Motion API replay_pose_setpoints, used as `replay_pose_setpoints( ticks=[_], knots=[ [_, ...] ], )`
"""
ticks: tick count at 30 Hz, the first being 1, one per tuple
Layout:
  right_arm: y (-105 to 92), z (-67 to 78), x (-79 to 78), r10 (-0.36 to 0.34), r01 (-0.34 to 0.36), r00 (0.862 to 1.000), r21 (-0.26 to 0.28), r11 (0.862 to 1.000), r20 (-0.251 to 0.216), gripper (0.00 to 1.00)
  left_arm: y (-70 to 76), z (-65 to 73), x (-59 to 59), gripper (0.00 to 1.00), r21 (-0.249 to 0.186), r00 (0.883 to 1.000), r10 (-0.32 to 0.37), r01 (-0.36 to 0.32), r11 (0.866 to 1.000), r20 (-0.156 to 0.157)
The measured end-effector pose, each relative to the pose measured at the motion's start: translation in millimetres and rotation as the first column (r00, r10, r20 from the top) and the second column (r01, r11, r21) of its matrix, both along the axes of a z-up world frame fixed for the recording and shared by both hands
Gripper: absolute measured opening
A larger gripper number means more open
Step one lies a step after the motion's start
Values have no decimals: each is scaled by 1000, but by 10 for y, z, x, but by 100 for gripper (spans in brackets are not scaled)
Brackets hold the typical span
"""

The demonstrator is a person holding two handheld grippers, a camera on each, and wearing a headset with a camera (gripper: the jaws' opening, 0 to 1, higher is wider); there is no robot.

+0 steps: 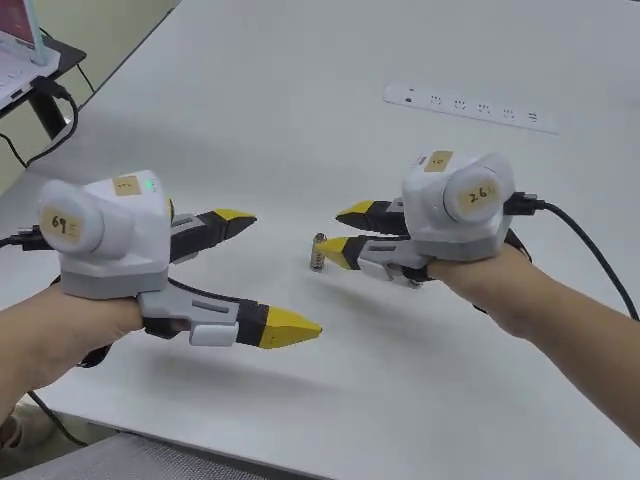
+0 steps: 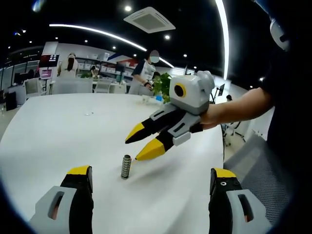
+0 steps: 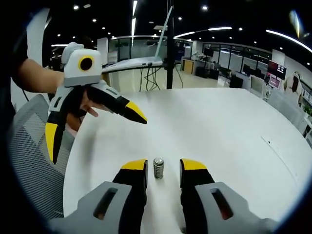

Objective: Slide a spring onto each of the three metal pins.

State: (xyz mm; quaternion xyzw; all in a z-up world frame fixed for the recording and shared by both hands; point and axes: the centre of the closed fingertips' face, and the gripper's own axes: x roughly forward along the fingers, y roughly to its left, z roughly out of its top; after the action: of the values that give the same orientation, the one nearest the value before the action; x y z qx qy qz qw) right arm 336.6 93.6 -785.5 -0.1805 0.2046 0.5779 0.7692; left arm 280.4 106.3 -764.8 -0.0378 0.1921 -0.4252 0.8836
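A: The table (image 1: 300,100) is smooth and white, with a power strip (image 1: 470,108) well back from the work; where does the trouble start?

B: With that smoothness, I'd say; anything knocked over could roll freely. The left gripper (image 1: 283,271) hangs above the near side with its jaws spread wide and nothing in them; it points toward the work from well apart, so it can't steady anything if something tips.

A: And the right gripper (image 1: 330,228)?

B: Its jaws are set narrow but not closed; the yellow tips sit on either side of the spring (image 3: 158,167) with a sliver of gap each side; nothing is gripped.

A: Where is the spring, exactly?

B: It stands upright on the table between those tips; whether a pin runs through it I cannot tell.

A: So the hazard?

B: If one jaw meets it first, it will likely topple or skid sideways; closing low, near the table, may scrape the tips and kick it away; squeezing hard could bow the coils so it pops out; a light, centred close looks safest.
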Motion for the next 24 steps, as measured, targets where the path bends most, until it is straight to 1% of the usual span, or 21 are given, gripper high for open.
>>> replay_pose_setpoints(
  ticks=[3,6,9,13,18,20,24],
  knots=[
    [-66,42,-5,-10,10,1000,9,1000,-2,25,-25,23,25,98,2,1000,0,0,1000,6],
    [-139,92,-13,-22,23,1000,34,999,-10,27,-36,41,41,98,0,1000,1,-1,1000,8],
    [-207,118,-30,-27,27,1000,39,999,-2,29,-54,57,53,98,0,1000,-1,1,1000,7],
    [-315,153,-60,-45,46,999,64,997,-20,33,-74,71,63,98,5,1000,-4,4,1000,9],
    [-445,191,-89,-70,72,997,85,994,-26,37,-112,101,70,98,9,1000,-12,12,1000,10],
    [-483,230,-113,-80,83,996,108,991,-34,38,-128,117,79,98,8,1000,-12,12,1000,10],
    [-539,301,-169,-96,104,994,160,982,-55,46,-150,144,99,98,3,1000,-8,8,1000,16]
  ],
)
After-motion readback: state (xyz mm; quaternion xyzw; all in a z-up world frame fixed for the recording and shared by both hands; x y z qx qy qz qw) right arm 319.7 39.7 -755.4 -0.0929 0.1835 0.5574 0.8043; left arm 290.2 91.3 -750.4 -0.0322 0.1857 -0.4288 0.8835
